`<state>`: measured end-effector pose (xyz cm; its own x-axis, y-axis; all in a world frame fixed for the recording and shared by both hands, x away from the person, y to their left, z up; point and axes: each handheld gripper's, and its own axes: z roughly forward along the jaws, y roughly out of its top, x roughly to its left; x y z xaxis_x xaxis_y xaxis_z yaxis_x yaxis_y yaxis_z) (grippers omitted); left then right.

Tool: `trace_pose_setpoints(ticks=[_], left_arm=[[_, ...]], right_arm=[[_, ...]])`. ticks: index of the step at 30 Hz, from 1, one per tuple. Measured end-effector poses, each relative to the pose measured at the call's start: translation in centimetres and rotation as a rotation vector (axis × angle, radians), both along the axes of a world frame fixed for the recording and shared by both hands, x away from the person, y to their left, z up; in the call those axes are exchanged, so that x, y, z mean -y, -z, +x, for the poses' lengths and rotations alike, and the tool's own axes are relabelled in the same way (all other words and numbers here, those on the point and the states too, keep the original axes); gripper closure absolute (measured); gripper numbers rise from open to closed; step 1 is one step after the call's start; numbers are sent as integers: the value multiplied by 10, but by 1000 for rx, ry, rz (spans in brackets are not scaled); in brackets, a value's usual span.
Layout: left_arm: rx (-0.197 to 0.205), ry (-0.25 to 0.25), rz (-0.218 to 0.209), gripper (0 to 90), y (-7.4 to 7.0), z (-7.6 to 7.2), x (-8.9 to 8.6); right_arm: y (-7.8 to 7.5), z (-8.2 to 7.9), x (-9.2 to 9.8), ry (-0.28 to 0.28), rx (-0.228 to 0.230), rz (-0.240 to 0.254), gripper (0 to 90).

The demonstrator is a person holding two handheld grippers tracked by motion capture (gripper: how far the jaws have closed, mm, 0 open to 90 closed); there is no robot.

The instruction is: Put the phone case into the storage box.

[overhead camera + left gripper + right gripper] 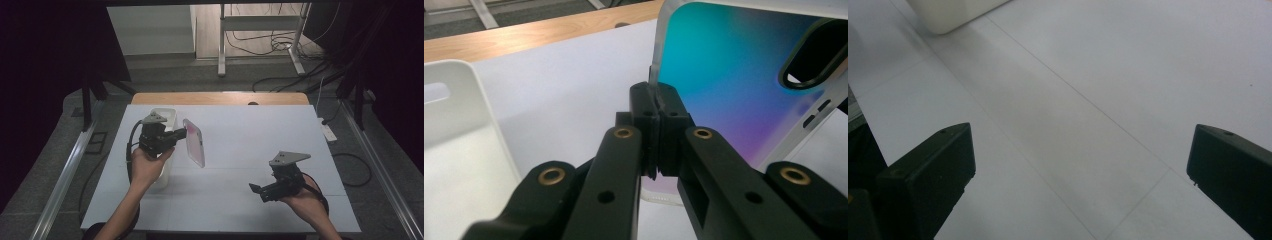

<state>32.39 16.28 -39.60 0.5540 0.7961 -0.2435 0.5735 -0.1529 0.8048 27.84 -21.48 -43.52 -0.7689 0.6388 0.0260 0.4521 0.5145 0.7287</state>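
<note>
This looks like a lab or recording studio set up for data capture rather than a home: black curtains [45, 75] close in both sides, and the white table [260, 145], with a wooden edge [220, 98] at its far side, stands on grey carpet [65, 150]. Loose cables [270, 42] sprawl on the floor beyond it around a metal stand [260, 30], and a white power strip [328, 132] lies beside the table. Aluminium rails [65, 180] run along the floor on either side of the table, like a rig frame.
</note>
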Motion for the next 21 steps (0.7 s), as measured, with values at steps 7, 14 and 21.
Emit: trace_pose_setpoints(ticks=[7,14,21], left_arm=[[-6,-21,-2,883,0,3,-12],[0,-49,6,882,-3,7,-27],[9,-79,22,882,-10,12,-40]], right_arm=[[2,-4,9,12,-13,-2,0],[4,-8,21,49,-18,-5,0],[4,-12,36,87,-16,-13,0]])
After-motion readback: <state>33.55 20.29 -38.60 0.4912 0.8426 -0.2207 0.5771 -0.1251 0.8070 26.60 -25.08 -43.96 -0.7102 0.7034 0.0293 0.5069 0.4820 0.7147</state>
